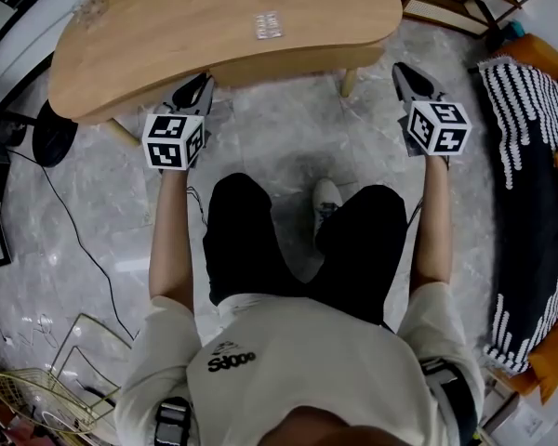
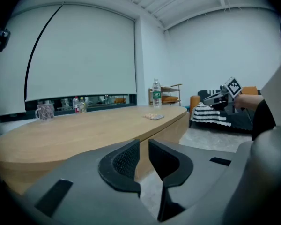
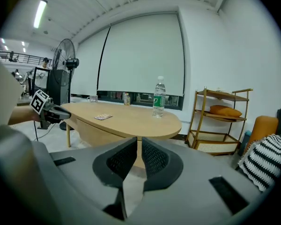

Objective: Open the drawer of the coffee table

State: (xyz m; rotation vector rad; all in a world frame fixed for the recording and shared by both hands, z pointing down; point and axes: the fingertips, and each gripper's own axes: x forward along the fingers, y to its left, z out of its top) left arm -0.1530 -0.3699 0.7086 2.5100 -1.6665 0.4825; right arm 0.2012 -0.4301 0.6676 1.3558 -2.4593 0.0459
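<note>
Item: light oval wooden coffee table (image 1: 167, 35). We see no drawer front on it; we presume the drawer sits under the near edge.
Left claw (image 1: 203, 84), just before that edge: narrowly parted, empty.
Right claw (image 1: 402, 71), near the table's right end: closed, empty.
Risk, we judge: claws this closed may slip off the drawer.

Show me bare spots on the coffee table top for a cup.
Widest bare stretch: the coffee table top between the glass mug and the small packet, down to the near edge. Also bare right of the packet. Nowhere crowded; the bottle stands at the far edge.
</note>
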